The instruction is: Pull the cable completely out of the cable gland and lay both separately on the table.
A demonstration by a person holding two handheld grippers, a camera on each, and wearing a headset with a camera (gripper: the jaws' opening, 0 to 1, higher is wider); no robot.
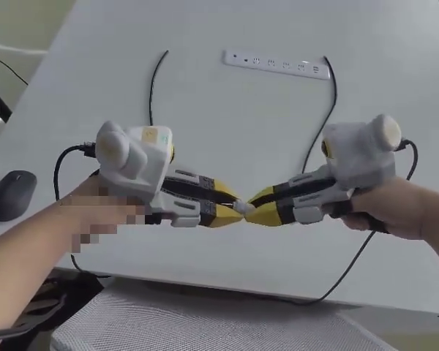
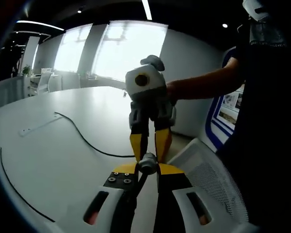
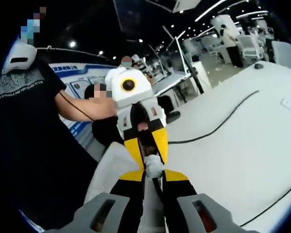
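Over the table's front edge my two grippers meet tip to tip. The small pale cable gland [image 1: 243, 207] sits between their yellow tips. My left gripper [image 1: 233, 210] comes from the left and is shut on the gland [image 2: 148, 163]. My right gripper [image 1: 255, 207] comes from the right. In the right gripper view the white gland [image 3: 153, 165] sits at the left gripper's tips, and a short black cable [image 3: 158, 187] runs from it down between my right gripper's [image 3: 154, 176] shut jaws. How much cable is still inside the gland is hidden.
A white power strip [image 1: 276, 64] lies at the back of the white table [image 1: 227, 131], with black cords [image 1: 155, 80] trailing across it. A dark mouse [image 1: 13, 194] sits at the left edge. A grey mesh chair [image 1: 205, 322] is below the front edge.
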